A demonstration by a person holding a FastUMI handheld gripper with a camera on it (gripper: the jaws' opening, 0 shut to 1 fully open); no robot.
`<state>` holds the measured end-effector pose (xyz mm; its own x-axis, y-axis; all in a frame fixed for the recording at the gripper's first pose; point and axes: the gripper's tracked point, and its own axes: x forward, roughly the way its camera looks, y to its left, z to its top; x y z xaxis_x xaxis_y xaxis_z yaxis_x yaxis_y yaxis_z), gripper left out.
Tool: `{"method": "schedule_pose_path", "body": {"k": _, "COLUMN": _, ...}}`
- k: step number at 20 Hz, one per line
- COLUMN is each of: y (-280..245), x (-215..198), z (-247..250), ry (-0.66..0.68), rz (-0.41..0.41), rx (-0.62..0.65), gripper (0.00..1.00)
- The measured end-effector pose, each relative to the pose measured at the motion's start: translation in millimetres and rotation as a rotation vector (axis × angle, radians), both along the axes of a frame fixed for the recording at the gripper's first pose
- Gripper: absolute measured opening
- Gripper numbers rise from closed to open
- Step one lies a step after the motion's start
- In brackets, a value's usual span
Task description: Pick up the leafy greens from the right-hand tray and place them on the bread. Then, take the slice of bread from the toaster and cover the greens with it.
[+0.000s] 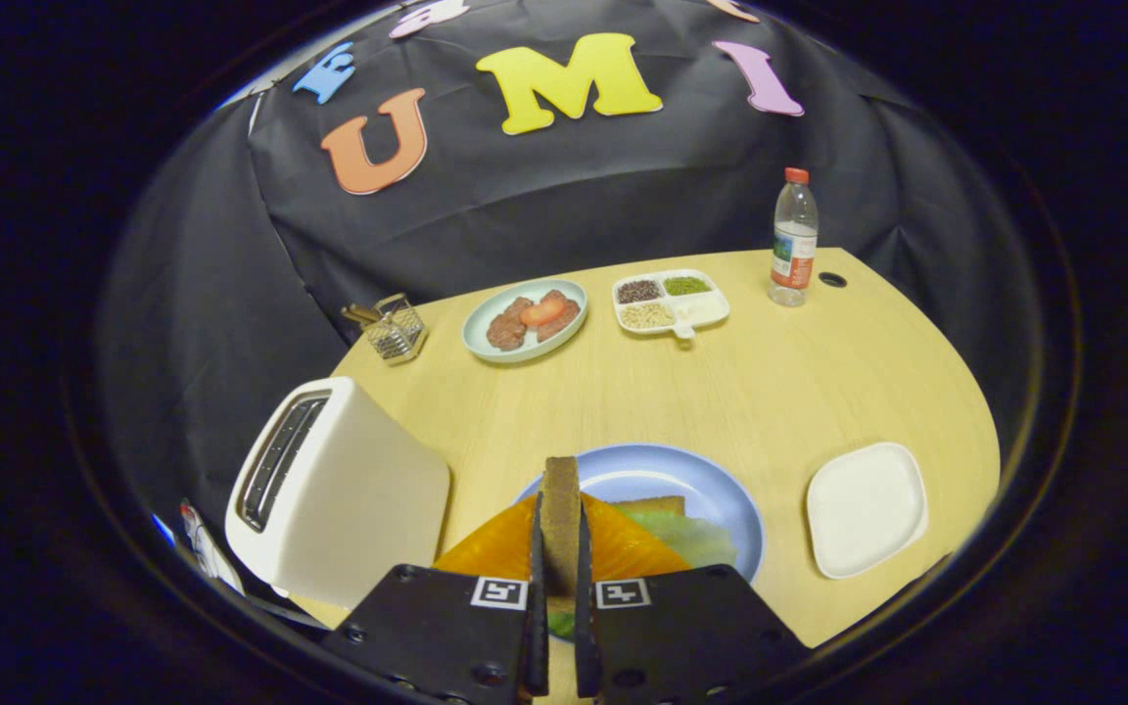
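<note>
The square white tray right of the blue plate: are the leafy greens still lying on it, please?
No: the square white tray is bare, and the leafy greens lie on the round blue plate.

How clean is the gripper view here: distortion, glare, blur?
Gripper view: strong fisheye bending, the table edge curves; lighting soft and even, no harsh glare; far bottle reasonably sharp; the bread slice clamped in the gripper looks slightly soft up close; light vignetting toward the rim.

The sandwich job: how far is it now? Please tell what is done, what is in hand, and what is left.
Done: the leafy greens lie on the blue plate with bread under them, and the white tray on the right is bare. In hand: the gripper is shut on the bread slice, held upright above the plate, beside the toaster. Left: laying this slice over the greens.
</note>
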<state>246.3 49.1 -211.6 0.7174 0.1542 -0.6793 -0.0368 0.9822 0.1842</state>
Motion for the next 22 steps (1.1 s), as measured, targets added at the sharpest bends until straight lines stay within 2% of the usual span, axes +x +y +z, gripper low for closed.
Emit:
{"method": "schedule_pose_path", "body": {"k": 9, "y": -47, "x": 8, "z": -35, "ry": 0.024, "rz": -0.041, "rx": -0.01, "gripper": 0.11}}
{"method": "schedule_pose_path", "body": {"k": 15, "y": -64, "x": 8, "z": -59, "ry": 0.016, "rz": -0.034, "rx": -0.173, "gripper": 0.11}}
{"method": "schedule_pose_path", "body": {"k": 16, "y": -64, "x": 7, "z": -62, "ry": 0.009, "rz": -0.028, "rx": -0.195, "gripper": 0.19}}
{"method": "schedule_pose_path", "body": {"k": 17, "y": -66, "x": 7, "z": -62, "ry": -0.007, "rz": -0.035, "rx": -0.219, "gripper": 0.2}}
{"method": "schedule_pose_path", "body": {"k": 19, "y": -69, "x": 6, "z": -62, "ry": -0.017, "rz": -0.044, "rx": -0.229, "gripper": 0.35}}
{"method": "schedule_pose_path", "body": {"k": 21, "y": -74, "x": 6, "z": -59, "ry": -0.015, "rz": -0.065, "rx": -0.236, "gripper": 0.37}}
{"method": "schedule_pose_path", "body": {"k": 22, "y": -73, "x": 6, "z": -59, "ry": -0.01, "rz": -0.069, "rx": -0.226, "gripper": 0.52}}
